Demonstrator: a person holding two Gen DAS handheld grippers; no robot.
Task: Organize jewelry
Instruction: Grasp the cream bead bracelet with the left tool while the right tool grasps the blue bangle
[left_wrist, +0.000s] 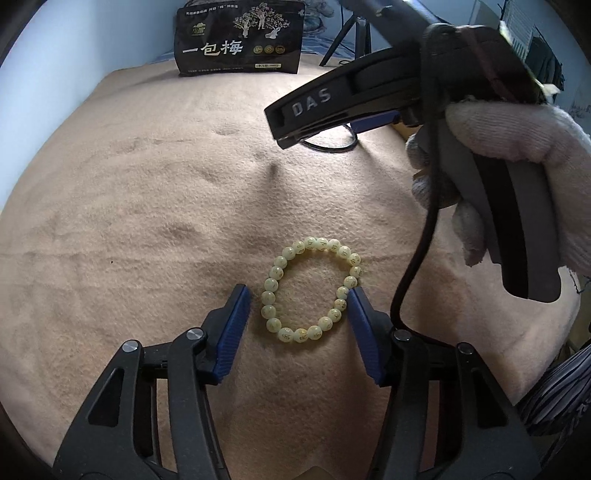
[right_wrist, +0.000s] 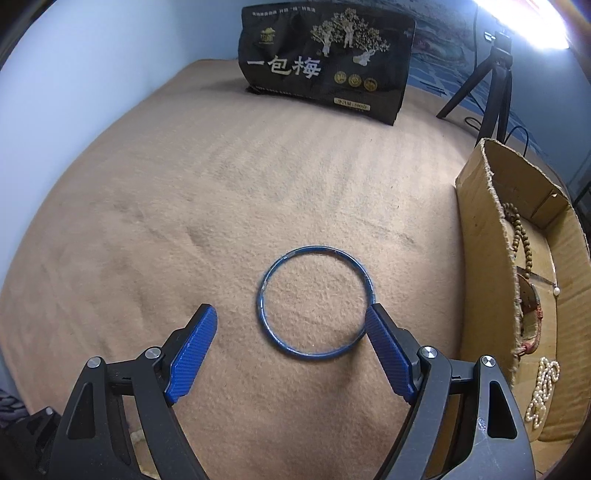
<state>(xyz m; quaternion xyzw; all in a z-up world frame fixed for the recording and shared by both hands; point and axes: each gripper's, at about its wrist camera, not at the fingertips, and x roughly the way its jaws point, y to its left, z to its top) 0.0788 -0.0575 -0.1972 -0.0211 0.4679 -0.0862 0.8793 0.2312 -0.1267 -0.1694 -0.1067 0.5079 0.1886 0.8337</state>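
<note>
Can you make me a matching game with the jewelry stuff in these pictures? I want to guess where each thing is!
Things:
1. pale bead bracelet
2. blue ring bangle
3. pearl string
4. black snack bag

Places:
A. standing at the far end of the tan blanket
B. lying inside the cardboard box
C. flat on the blanket between the fingers of the left tool
D. flat on the blanket, its edge by the right-hand finger of the right tool

Pairs: 1-C, 2-D, 3-B, 4-A
</note>
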